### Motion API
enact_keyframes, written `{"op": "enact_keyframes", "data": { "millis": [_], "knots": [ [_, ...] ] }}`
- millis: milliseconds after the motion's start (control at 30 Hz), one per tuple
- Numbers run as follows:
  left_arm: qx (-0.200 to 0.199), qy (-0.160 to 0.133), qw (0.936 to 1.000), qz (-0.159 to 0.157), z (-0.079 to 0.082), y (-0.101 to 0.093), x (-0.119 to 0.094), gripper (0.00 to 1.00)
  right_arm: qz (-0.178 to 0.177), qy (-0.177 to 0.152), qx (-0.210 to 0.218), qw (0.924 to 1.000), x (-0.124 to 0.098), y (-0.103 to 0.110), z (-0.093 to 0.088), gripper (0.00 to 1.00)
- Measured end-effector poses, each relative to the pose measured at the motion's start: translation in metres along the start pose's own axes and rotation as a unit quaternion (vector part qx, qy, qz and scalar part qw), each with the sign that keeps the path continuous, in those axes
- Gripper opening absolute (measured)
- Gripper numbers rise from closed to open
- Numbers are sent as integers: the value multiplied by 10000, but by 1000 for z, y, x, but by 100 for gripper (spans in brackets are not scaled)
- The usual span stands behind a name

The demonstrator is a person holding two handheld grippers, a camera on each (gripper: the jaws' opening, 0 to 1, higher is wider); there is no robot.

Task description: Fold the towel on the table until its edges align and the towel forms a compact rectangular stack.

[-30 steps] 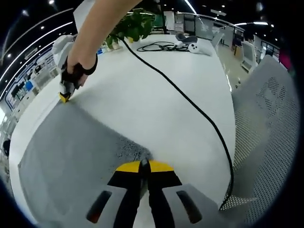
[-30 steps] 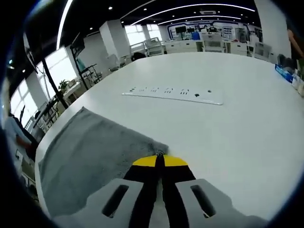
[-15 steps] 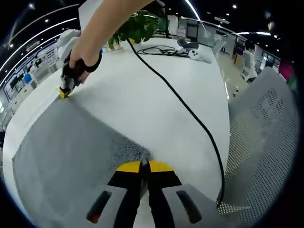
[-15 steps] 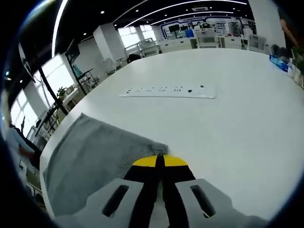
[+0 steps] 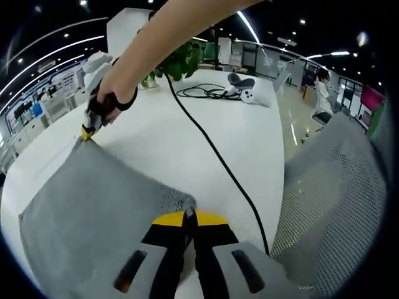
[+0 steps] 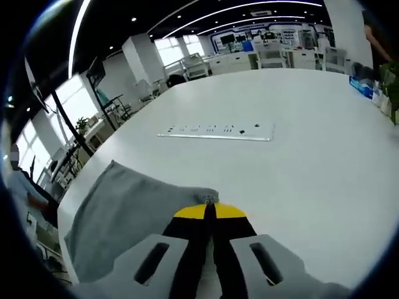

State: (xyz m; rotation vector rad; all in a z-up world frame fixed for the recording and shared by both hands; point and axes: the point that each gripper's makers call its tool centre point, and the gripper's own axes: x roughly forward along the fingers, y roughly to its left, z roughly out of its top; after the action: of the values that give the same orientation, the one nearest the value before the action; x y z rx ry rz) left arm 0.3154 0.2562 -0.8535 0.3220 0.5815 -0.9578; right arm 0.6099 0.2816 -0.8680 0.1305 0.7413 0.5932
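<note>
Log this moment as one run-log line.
left gripper: shut on towel corner | right gripper: shut on towel corner | towel: unfolded

The grey terry towel [image 5: 93,205] now hangs lifted off the white desk [image 5: 187,137], its two pinched corners raised by the left claw [image 5: 189,215] and right claw [image 6: 209,205]; before, it lay flatter on that desk.

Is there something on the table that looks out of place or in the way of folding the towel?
A black cable trails loose across the white table, passing close beside the grey towel that both grippers pinch at its corners: left gripper, right gripper. It could snag. The power strip lies apart.
</note>
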Motion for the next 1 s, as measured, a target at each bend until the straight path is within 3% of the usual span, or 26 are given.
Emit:
{"op": "enact_keyframes", "data": {
  "millis": [367, 1000],
  "knots": [
    [-17, -492, 9988, 43, 29, -8, -18, 4, -43, -203, 126, 9997, -28, 7, 19, 0],
    [-238, -911, 9948, 381, 46, -2, -53, 4, -11, -454, 237, 9987, -44, 29, 45, 0]
  ]
}}
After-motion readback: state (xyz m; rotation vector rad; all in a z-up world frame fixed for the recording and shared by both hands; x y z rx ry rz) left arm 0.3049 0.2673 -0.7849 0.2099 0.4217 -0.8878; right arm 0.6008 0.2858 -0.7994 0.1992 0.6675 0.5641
